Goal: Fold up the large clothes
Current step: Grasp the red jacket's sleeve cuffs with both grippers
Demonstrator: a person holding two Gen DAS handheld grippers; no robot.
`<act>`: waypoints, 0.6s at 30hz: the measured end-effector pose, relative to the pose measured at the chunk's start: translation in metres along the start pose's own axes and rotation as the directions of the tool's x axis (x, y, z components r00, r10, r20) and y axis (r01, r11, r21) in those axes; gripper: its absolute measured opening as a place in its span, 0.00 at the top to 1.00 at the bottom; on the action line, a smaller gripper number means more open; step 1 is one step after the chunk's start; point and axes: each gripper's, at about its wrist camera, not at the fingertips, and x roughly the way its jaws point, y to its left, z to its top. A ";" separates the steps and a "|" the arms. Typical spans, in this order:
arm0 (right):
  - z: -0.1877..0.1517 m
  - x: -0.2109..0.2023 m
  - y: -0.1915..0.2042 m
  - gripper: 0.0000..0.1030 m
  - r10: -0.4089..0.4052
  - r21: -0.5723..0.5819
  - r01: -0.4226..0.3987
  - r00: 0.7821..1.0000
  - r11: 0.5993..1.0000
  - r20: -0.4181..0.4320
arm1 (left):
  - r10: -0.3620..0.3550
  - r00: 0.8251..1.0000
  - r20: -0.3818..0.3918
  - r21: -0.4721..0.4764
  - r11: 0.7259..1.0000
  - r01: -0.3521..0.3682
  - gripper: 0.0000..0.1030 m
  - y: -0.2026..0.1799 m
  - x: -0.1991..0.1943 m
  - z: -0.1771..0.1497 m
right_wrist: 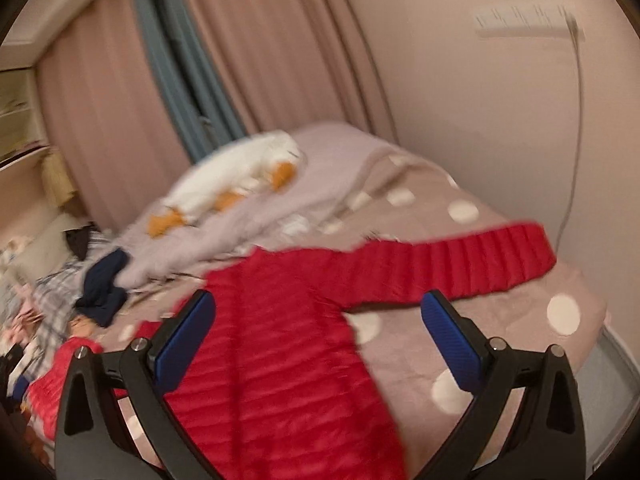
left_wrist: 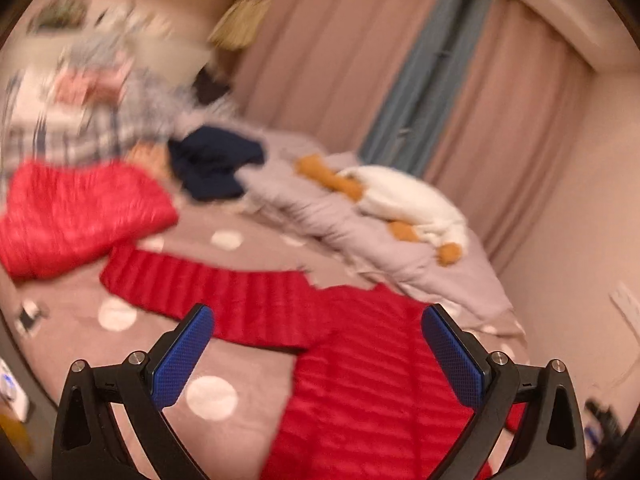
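No fold is judged made yet: the red quilted jacket [right_wrist: 280, 360] is spread flat on the dotted bedspread [right_wrist: 464, 344], sleeves outstretched beyond both fingertips, while left gripper [left_wrist: 318, 354] and right gripper [right_wrist: 318, 340] are held released, grasping nothing.

Both views: warm, pinkish indoor light, moderately dim, source not visible. Shadows soft, no hard edges, no glare. Strong fisheye distortion: curtains [left_wrist: 344, 60] and wall lines bow outward, dark circular vignette at frame corners. Motion blur throughout, heaviest at left of left wrist view, where plaid clothes [left_wrist: 100, 128] smear into streaks. Red padded jacket [right_wrist: 280, 360] quilting softened. Blue pads [left_wrist: 182, 360] on jaws comparatively sharp, texture legible.
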 end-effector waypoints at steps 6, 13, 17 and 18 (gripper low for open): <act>-0.017 0.101 -0.118 0.00 -0.052 0.332 0.094 0.990 0.939 -0.132 | 0.126 0.973 -0.194 -0.331 0.925 -0.186 0.00 0.128 0.099 -0.014; -0.047 0.118 -0.234 0.02 -0.120 0.624 0.217 0.974 0.751 -0.195 | 0.135 0.962 -0.237 -0.553 0.795 -0.248 0.02 0.223 0.137 -0.031; -0.053 0.106 -0.252 0.01 -0.107 0.711 0.133 0.991 0.690 -0.081 | -0.036 0.990 -0.139 -0.656 0.752 -0.064 0.02 0.247 0.157 -0.027; -0.052 0.110 -0.253 0.01 -0.095 0.718 0.107 0.994 0.687 -0.057 | -0.071 0.991 -0.116 -0.665 0.747 -0.024 0.02 0.249 0.162 -0.025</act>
